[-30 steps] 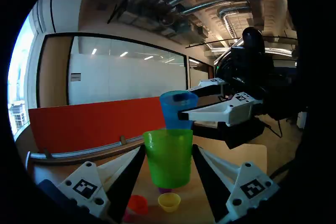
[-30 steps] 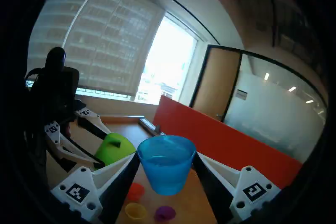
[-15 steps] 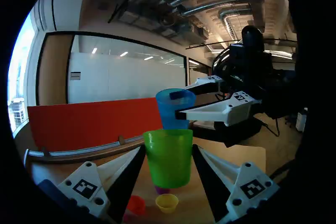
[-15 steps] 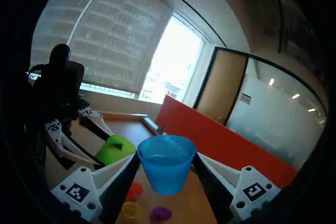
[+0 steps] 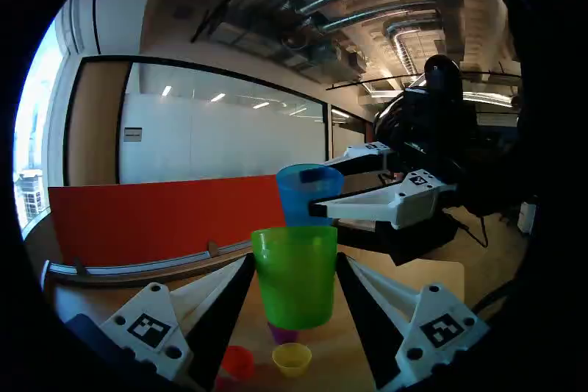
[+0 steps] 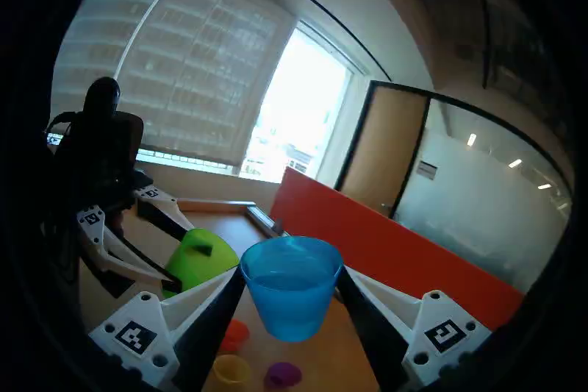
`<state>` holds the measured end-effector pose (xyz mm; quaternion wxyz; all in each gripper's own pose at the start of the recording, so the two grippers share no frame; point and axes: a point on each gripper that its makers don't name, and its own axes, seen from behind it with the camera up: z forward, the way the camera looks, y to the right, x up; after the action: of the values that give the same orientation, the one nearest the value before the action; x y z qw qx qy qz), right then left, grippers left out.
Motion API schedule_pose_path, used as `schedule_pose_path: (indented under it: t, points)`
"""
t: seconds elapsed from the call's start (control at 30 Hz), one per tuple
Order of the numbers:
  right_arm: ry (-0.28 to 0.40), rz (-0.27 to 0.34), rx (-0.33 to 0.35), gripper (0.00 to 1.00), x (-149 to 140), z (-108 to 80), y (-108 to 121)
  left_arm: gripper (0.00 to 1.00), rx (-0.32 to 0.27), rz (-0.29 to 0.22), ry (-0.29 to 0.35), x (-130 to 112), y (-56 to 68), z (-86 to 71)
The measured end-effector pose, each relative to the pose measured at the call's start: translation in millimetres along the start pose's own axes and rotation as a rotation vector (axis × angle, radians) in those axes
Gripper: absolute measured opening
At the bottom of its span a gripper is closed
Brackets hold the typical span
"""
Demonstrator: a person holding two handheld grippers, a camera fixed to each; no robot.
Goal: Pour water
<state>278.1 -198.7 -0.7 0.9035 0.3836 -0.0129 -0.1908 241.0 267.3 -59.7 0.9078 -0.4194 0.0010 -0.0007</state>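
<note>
A green cup (image 5: 295, 275) is held upright in the air, my left gripper (image 5: 294, 282) shut on its sides. Just behind and above it in the left gripper view is the blue cup (image 5: 307, 192), held by the right gripper (image 5: 323, 190) coming in from the right. In the right gripper view the blue cup (image 6: 292, 296) holds water and sits between both fingers of my right gripper (image 6: 291, 300). There the green cup (image 6: 192, 259) appears lower left, tilted in the image, in the left gripper (image 6: 173, 248).
A wooden table (image 5: 411, 271) lies below. On it are small cups: red (image 5: 238, 361), yellow (image 5: 292, 358) and purple (image 5: 282, 333). An orange partition (image 5: 162, 219) runs along the table's far side. A bright window (image 6: 294, 127) and a glass wall (image 5: 220, 134) lie beyond.
The blue cup and right gripper first dipped closer to the green cup's rim, then shifted slightly right and up. Both cups remain gripped. The small cups on the table drifted a little lower in view.
</note>
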Motion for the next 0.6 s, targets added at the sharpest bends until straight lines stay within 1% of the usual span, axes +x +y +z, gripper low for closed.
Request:
schedule_pose_path:
  t: [0.37, 0.6]
  points:
    - [-0.011, 0.014, -0.019, 0.91, -8, -2.4, 4, 0.81, 0.005, 0.000, 0.009, 8, -1.6, -0.5]
    - [-0.017, 0.055, -0.036, 0.91, -18, -3.9, 3, 0.80, 0.003, -0.004, 0.036, 24, -2.3, -3.2]
